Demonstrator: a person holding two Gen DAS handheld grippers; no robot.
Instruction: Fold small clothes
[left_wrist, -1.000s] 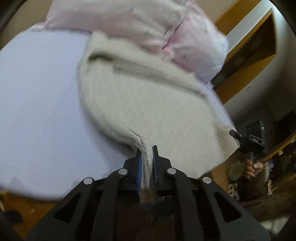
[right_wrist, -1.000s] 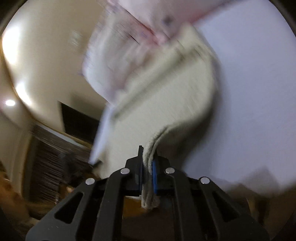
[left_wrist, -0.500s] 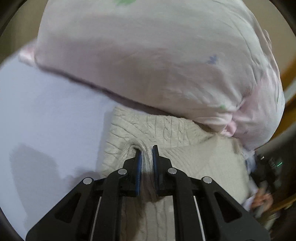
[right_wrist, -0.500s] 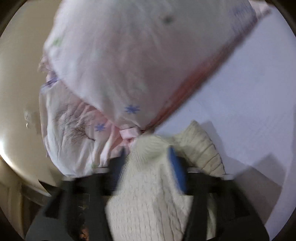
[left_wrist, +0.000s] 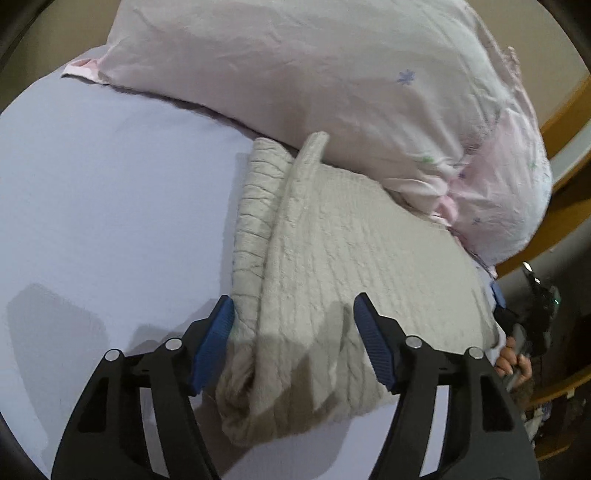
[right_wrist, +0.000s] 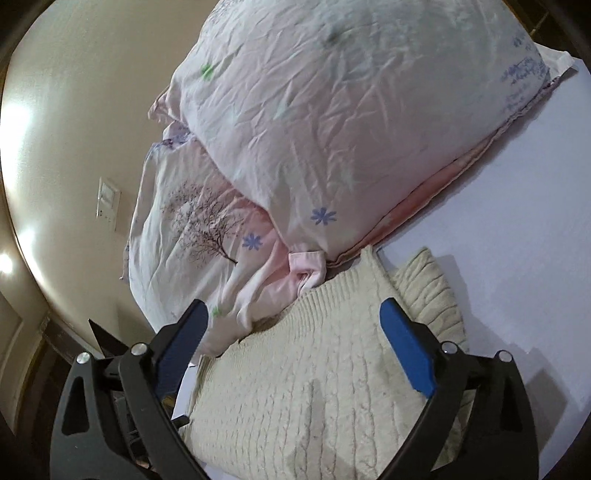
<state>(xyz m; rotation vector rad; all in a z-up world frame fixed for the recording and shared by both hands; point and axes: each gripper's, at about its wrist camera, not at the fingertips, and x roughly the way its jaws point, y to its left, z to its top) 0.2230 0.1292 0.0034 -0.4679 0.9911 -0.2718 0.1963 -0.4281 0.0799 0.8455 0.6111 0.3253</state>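
A cream cable-knit garment (left_wrist: 332, 266) lies folded on the lavender sheet (left_wrist: 110, 206), its far edge against a pink pillow. It also shows in the right wrist view (right_wrist: 325, 391). My left gripper (left_wrist: 293, 317) is open, its blue-padded fingers straddling the garment's near left part just above it. My right gripper (right_wrist: 295, 325) is open too, hovering over the garment's right end. Neither holds anything.
A large pale pink pillow (left_wrist: 314, 70) with small flower prints lies right behind the garment, also in the right wrist view (right_wrist: 351, 110). A second printed pillow (right_wrist: 199, 229) sits beside it by the cream wall. Wooden furniture (left_wrist: 565, 110) stands past the bed's right edge.
Both grippers carried the garment's edge over toward the pillow, laying the fold down. Both then opened and let go of the cloth.
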